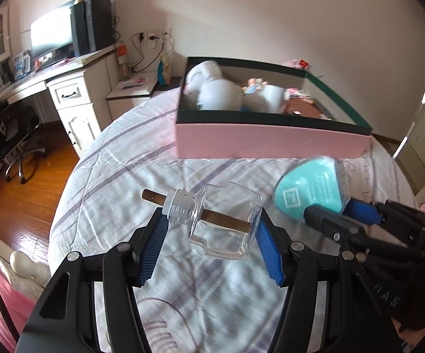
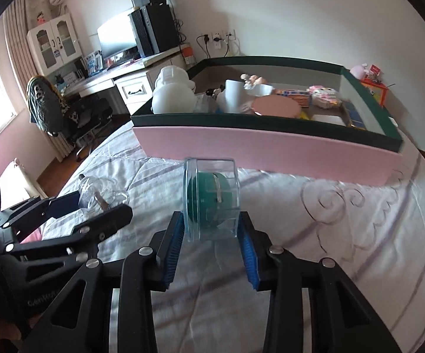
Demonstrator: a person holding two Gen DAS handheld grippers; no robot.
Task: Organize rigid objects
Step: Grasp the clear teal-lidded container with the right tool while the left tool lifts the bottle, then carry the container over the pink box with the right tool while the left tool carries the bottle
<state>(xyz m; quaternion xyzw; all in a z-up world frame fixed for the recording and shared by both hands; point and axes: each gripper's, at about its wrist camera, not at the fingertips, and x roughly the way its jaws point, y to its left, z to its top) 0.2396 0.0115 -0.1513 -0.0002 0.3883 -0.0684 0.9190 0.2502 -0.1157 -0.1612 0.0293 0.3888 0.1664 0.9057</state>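
Both grippers carry loads toward one pink box [image 1: 271,142] at twelve o'clock, presumably the collecting place, already holding several white figurines. Right gripper [image 2: 211,231] clamps one clear case with a teal disc [image 2: 211,195]; left gripper [image 1: 211,229] grips one empty glass bottle [image 1: 221,220] sideways.

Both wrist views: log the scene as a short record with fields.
surface: quilt on a bed
left tongs: shut on a clear bottle with a brown wick, held sideways
right tongs: pads against a clear case with a teal disc inside
box: pink wall, dark rim, open, behind both tongs
box contents: white figures, assorted small items
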